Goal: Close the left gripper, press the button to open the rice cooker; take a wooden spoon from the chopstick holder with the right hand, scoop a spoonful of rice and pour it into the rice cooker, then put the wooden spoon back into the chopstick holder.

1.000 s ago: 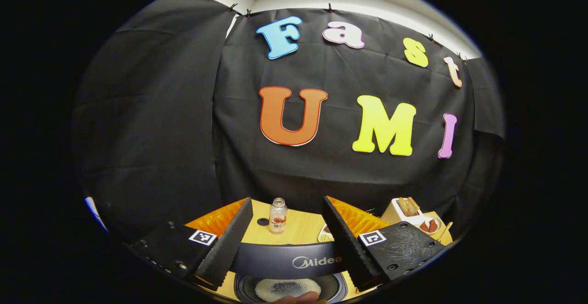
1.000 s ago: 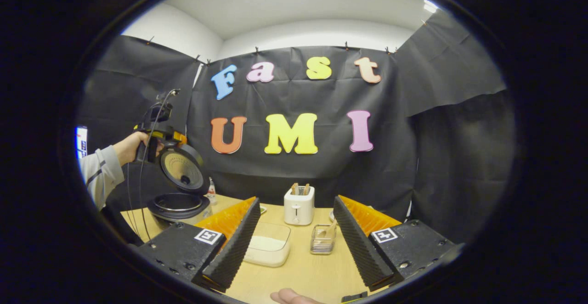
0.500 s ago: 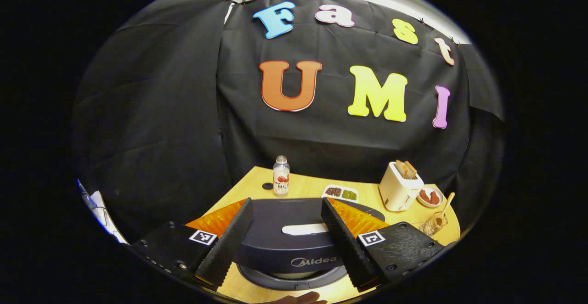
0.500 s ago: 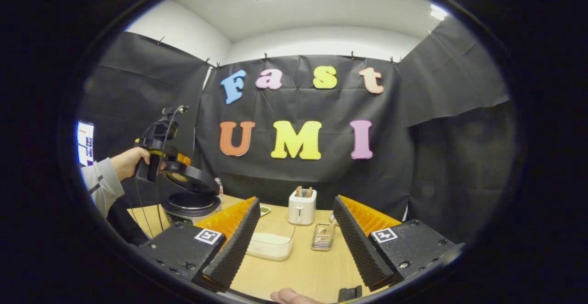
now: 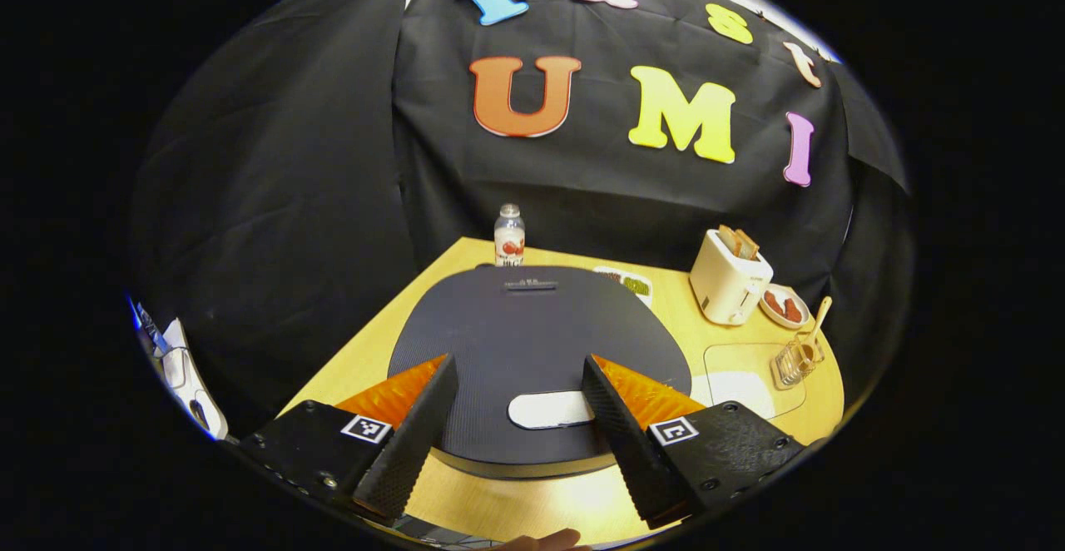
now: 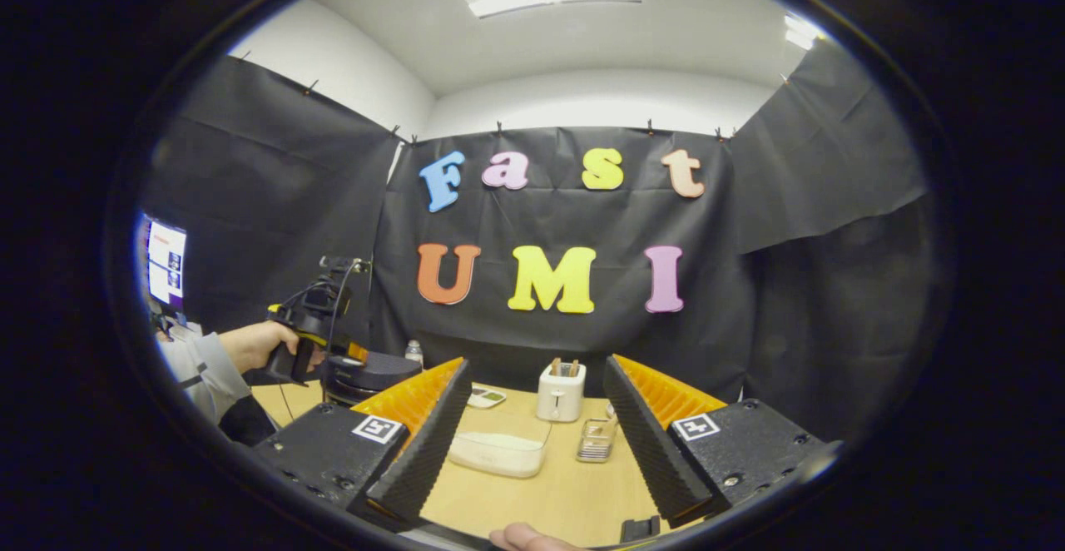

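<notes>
The rice cooker's dark lid (image 5: 532, 318) lies flat and closed in the left gripper view, with its white button (image 5: 551, 409) at the front edge. My left gripper (image 5: 517, 361) is open just above the lid, one finger on each side of the button. In the right gripper view the rice cooker (image 6: 370, 372) stands at the left, with a hand (image 6: 258, 344) holding the left gripper over it. My right gripper (image 6: 537, 361) is open and holds nothing, high above the table. Beyond it are the clear rice container (image 6: 499, 454) and the chopstick holder (image 6: 595, 439). The wooden spoon (image 5: 819, 318) stands in the holder (image 5: 795, 359).
A white toaster (image 6: 559, 391) with bread stands at the back of the wooden table (image 6: 541, 501). A small bottle (image 5: 509, 236) is behind the cooker, a small dish (image 5: 636, 285) beside it, and a bowl of red food (image 5: 782, 305) right of the toaster. Black cloth walls enclose the table.
The cooker lid has swung down from open to closed, and my left gripper has come down with it. The right gripper's view has tilted slightly upward; it stays open.
</notes>
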`<move>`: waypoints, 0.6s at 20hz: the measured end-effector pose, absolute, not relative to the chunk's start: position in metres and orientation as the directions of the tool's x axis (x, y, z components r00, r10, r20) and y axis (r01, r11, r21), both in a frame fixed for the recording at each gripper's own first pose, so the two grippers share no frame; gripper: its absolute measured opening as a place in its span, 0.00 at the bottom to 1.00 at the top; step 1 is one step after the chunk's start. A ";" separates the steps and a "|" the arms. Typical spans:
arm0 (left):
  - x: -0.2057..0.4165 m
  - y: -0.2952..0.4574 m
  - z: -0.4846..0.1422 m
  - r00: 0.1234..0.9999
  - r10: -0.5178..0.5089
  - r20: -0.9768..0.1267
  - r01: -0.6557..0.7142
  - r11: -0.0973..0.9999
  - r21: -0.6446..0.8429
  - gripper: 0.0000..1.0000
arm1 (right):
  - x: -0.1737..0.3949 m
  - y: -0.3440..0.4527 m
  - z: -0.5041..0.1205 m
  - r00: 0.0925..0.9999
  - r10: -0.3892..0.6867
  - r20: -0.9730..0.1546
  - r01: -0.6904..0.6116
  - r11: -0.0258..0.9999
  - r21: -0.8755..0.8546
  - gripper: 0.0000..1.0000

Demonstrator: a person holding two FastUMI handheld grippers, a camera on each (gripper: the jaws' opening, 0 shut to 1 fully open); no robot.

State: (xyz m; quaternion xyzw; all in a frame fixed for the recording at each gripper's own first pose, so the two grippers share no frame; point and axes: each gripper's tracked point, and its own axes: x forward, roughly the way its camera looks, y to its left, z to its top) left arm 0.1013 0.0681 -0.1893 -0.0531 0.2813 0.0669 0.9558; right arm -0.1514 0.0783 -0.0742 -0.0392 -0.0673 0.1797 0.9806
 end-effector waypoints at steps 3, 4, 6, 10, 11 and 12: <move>0.097 0.069 -0.194 0.830 0.114 -0.546 -0.153 0.988 -0.026 0.99 | -0.156 0.084 -0.073 0.923 0.366 0.118 -0.355 0.929 -0.109 0.99; 0.099 0.069 -0.189 0.844 0.119 -0.523 -0.160 0.987 -0.033 0.98 | -0.157 0.085 -0.074 0.923 0.368 0.115 -0.355 0.928 -0.115 0.99; 0.101 0.064 -0.191 0.856 0.127 -0.501 -0.169 0.985 -0.039 0.98 | -0.158 0.084 -0.074 0.924 0.365 0.112 -0.352 0.928 -0.119 0.99; 0.088 0.061 -0.190 0.891 0.149 -0.429 -0.181 0.983 -0.033 0.98 | -0.163 0.088 -0.074 0.921 0.373 0.112 -0.358 0.924 -0.134 0.99; 0.086 0.059 -0.190 0.899 0.154 -0.409 -0.182 0.983 -0.032 0.98 | -0.164 0.090 -0.074 0.920 0.376 0.114 -0.360 0.923 -0.137 0.99; 0.085 0.057 -0.191 0.906 0.160 -0.392 -0.186 0.982 -0.028 0.98 | -0.164 0.092 -0.073 0.918 0.380 0.116 -0.364 0.921 -0.141 0.99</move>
